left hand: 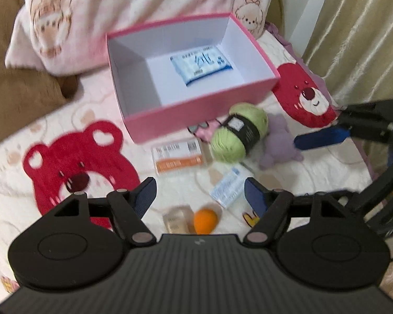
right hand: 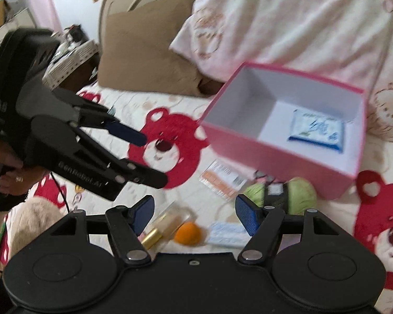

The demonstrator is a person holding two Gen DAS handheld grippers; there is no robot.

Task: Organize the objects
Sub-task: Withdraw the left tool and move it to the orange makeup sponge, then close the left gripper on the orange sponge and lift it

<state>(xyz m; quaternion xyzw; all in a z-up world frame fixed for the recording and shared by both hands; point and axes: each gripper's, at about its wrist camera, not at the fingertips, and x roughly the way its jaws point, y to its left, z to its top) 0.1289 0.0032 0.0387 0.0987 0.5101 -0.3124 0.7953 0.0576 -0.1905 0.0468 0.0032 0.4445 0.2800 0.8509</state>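
An open pink box [left hand: 204, 120] with a white inside sits on the bed, holding one blue-white wipes pack [left hand: 200, 65]. In front of it lie a green yarn ball [left hand: 238, 133], a purple plush [left hand: 277, 141], an orange-white carton [left hand: 180, 157], a small blue-white packet [left hand: 228, 188], a beige bottle [left hand: 176, 219] and an orange sponge [left hand: 204, 221]. My left gripper [left hand: 200, 196] hangs open above the packet and sponge, holding nothing. My right gripper [right hand: 195, 213] is open and empty too, over the sponge [right hand: 187, 233] and a gold tube [right hand: 152, 236].
The bedspread [left hand: 78, 172] has red bear prints. A pink pillow [left hand: 91, 13] and a brown cushion [right hand: 144, 52] lie behind the box. A curtain [left hand: 353, 26] hangs at the right. In the right wrist view a hand [right hand: 7, 180] holds the left gripper [right hand: 154, 159].
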